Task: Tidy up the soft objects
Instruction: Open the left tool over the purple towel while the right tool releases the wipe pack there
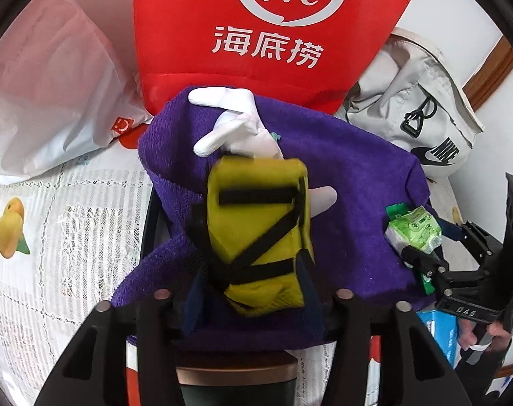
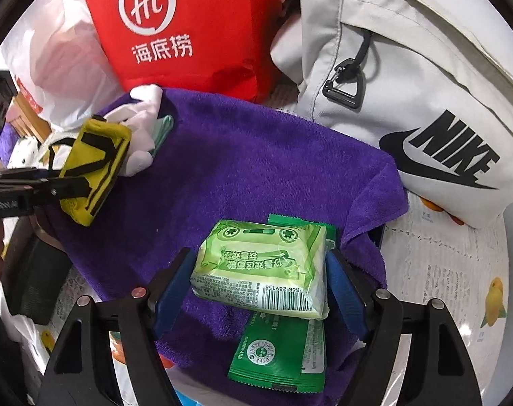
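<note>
A purple towel (image 1: pixel 354 182) (image 2: pixel 249 169) lies spread over a dark basket. My left gripper (image 1: pixel 253 291) is shut on a yellow pouch with black straps (image 1: pixel 260 230) (image 2: pixel 94 165) and holds it above the towel. A white glove (image 1: pixel 236 125) (image 2: pixel 141 125) lies on the towel behind the pouch. My right gripper (image 2: pixel 260 284) (image 1: pixel 422 257) is shut on a light green tissue pack (image 2: pixel 263 267) (image 1: pixel 414 230) just above the towel. A dark green flat packet (image 2: pixel 280 355) lies on the towel under the pack.
A red bag with a white logo (image 1: pixel 273 27) (image 2: pixel 185 30) stands behind the towel. A grey Nike bag (image 2: pixel 408 84) (image 1: pixel 422 108) is at the right and a white plastic bag (image 1: pixel 50 94) at the left. A lace tablecloth with fruit prints (image 1: pixel 53 237) covers the table. A blue box (image 1: pixel 442 331) lies near the front.
</note>
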